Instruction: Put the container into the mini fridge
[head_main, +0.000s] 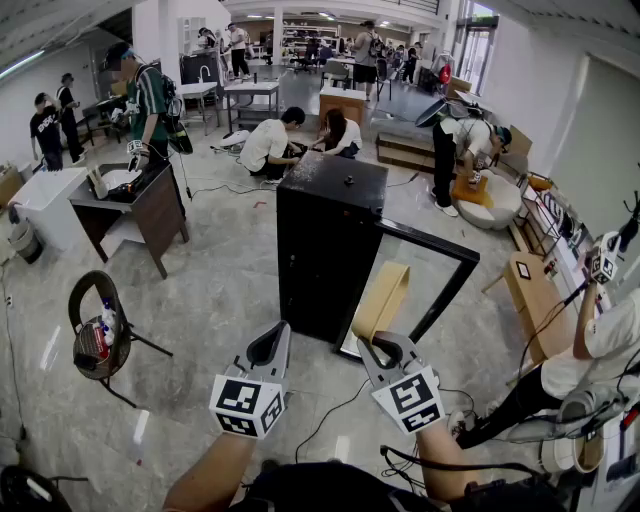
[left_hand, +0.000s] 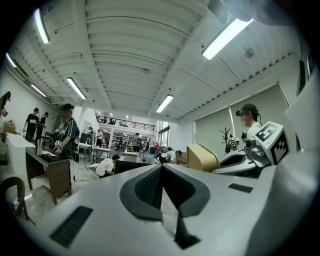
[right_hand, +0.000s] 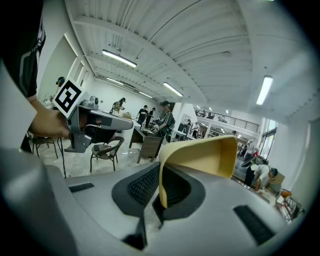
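Gripping one thin wall of a tan, open-topped, scoop-shaped plastic container (head_main: 382, 298): right hand-held gripper (head_main: 385, 352), jaws nearly together, black ribbed pads pressed on both faces of the wall, rest of the container jutting past the tips.

Container position: aloft, clear of the floor, just in front of the open side of a black, box-shaped mini fridge (head_main: 330, 235). Lies between cabinet and door in the head view. Cannot tell whether its far end reaches inside.

Left hand-held gripper (head_main: 268, 352): clenched, pads meeting at the tips, nothing between them. Raised beside the right one, slightly apart, aimed toward the fridge front.

Mini fridge: upright on a pale grey polished floor (head_main: 220, 290). Black-framed door (head_main: 440, 262) standing wide open toward the right. Small dark item (head_main: 349, 181) on top, too small to identify.

Surroundings:
- dark round-backed chair (head_main: 98, 335) at left, well apart from the fridge, with assorted items on the seat
- dark wooden table (head_main: 160, 210) farther back on the left
- standing person in a green striped shirt (head_main: 148, 100) beside that table
- two crouching people (head_main: 268, 143) just behind the fridge
- bending person (head_main: 465, 150) at right rear
- thin black cable (head_main: 335, 415) on the floor near the open door
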